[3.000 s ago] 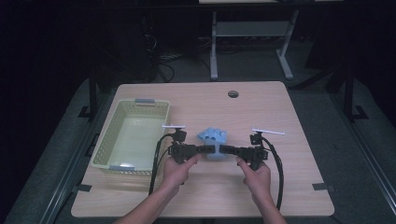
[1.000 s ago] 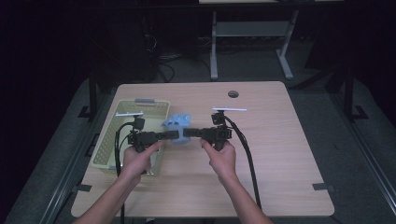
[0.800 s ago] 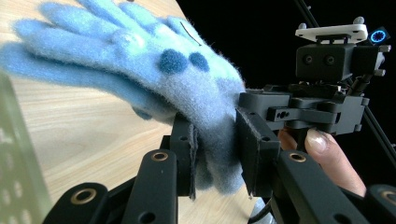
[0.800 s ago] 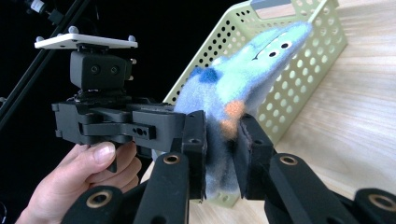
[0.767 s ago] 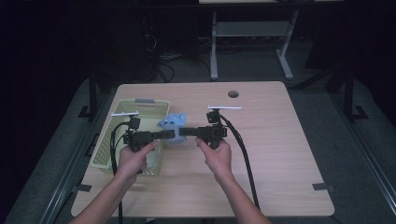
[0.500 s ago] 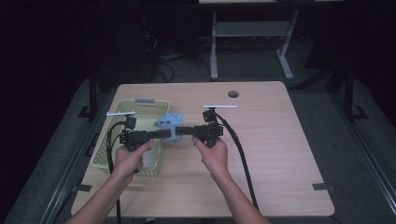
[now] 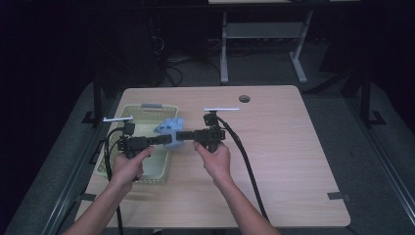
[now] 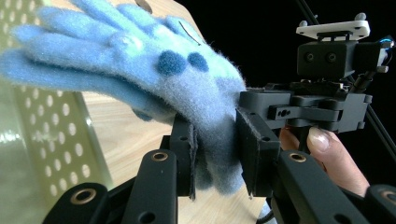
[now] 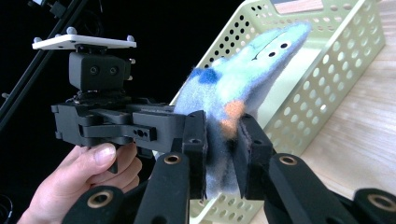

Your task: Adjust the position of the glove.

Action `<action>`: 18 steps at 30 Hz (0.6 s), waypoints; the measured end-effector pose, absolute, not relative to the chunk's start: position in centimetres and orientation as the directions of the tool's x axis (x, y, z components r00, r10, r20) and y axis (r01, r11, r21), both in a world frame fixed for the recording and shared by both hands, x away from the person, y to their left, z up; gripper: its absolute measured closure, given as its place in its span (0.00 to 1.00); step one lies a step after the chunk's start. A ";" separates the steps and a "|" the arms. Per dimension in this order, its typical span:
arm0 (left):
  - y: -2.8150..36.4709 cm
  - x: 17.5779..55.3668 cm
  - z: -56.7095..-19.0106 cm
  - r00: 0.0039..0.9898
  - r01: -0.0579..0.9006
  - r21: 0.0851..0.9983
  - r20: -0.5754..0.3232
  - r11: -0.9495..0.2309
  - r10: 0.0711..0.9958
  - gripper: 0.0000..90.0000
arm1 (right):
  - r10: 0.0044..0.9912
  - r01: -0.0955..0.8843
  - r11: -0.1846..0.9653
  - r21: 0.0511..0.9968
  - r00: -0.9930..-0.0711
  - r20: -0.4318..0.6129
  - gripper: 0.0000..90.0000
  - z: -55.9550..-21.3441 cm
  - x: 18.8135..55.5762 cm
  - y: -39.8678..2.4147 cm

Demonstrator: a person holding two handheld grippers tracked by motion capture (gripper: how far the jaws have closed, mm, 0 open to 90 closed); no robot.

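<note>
While both grippers [image 7: 169, 139] clamp it, the fuzzy blue plush toy [image 8: 154, 70] shows darker spots, perhaps eyes

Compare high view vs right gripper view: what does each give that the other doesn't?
High view alone: the whole table, both forearms, the left hand-held gripper and right hand-held gripper meeting at the blue plush toy over the basket's right edge. Right gripper view alone: its own pads pinching the toy's fuzzy edge, an orange patch, two dark eye dots and the basket wall's perforations. Shared: toy, basket, wooden tabletop, the left hand-held gripper and the hand holding it.
</note>
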State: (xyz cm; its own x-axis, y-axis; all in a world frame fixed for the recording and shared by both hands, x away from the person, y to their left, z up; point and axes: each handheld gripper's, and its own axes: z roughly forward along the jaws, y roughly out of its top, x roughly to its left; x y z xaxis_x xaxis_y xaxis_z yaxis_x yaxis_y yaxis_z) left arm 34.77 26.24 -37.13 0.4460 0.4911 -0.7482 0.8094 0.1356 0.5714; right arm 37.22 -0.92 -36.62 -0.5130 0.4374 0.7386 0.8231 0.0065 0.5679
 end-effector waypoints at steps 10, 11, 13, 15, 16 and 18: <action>27.8 34.7 -37.0 0.441 0.803 0.575 -0.751 0.158 0.491 0.76 | 0.431 0.821 0.015 0.570 -0.520 0.737 0.84 -36.4 37.5 0.6; 28.0 34.7 -37.0 0.440 0.804 0.574 -0.752 0.158 0.491 0.76 | 0.429 0.823 0.013 0.568 -0.518 0.740 0.84 -36.3 37.6 0.8; 28.3 34.6 -37.0 0.437 0.804 0.571 -0.756 0.165 0.488 0.76 | 0.425 0.822 0.014 0.569 -0.520 0.741 0.84 -36.2 37.6 1.1; 28.7 34.6 -36.9 0.436 0.805 0.570 -0.756 0.165 0.488 0.76 | 0.419 0.822 0.012 0.569 -0.520 0.744 0.84 -36.2 37.7 1.5; 28.9 34.6 -37.0 0.439 0.805 0.573 -0.752 0.156 0.492 0.76 | 0.421 0.821 0.018 0.571 -0.524 0.740 0.84 -36.2 37.8 1.9; 29.2 34.7 -37.0 0.435 0.806 0.570 -0.754 0.160 0.493 0.76 | 0.420 0.824 0.019 0.566 -0.520 0.744 0.85 -36.2 37.8 2.1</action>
